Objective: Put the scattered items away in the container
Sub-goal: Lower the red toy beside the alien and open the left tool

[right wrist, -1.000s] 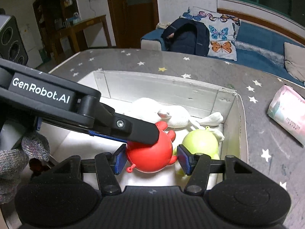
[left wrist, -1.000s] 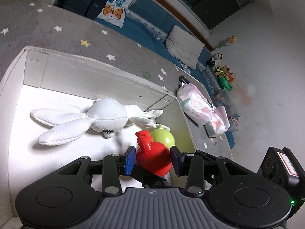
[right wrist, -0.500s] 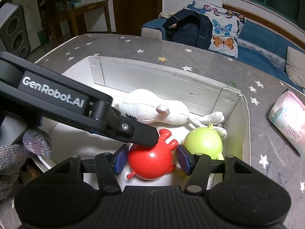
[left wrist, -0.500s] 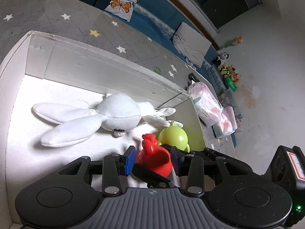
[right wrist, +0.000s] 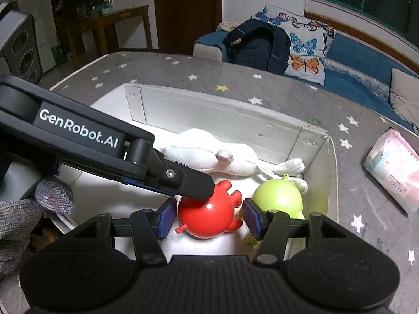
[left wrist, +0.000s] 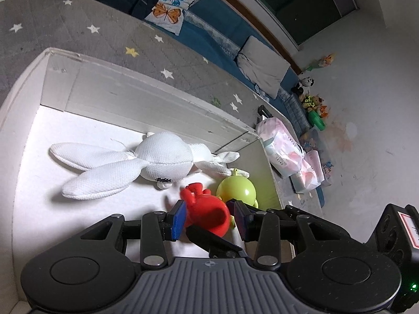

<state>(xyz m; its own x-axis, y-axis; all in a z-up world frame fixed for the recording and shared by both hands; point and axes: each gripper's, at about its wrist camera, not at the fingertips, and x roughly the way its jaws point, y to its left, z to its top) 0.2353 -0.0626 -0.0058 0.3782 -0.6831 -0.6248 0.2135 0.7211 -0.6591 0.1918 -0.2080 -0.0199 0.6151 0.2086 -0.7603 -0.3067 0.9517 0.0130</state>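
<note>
A white box [left wrist: 146, 104] [right wrist: 214, 120] holds a white plush rabbit [left wrist: 157, 159] [right wrist: 209, 154], a green round toy [left wrist: 237, 187] [right wrist: 277, 196] and a red pig toy [left wrist: 207, 213] [right wrist: 207, 216]. The red pig lies on the box floor near the front right corner. My left gripper [left wrist: 209, 218] hangs over it, open, pads either side. My right gripper [right wrist: 208, 218] is open too, its pads a little apart from the pig's sides. The left gripper's finger [right wrist: 183, 178] crosses the right wrist view above the pig.
The box sits on a grey star-patterned mat [right wrist: 209, 78]. Pink tissue packs [left wrist: 282, 149] [right wrist: 392, 164] lie on the mat to the right of the box. A blue sofa with a butterfly pillow [right wrist: 303, 52] and dark backpack stands behind.
Both grippers have pulled back and up from the box. The red pig has dropped out of the right gripper's pads and now rests on the box floor beside the green toy.
</note>
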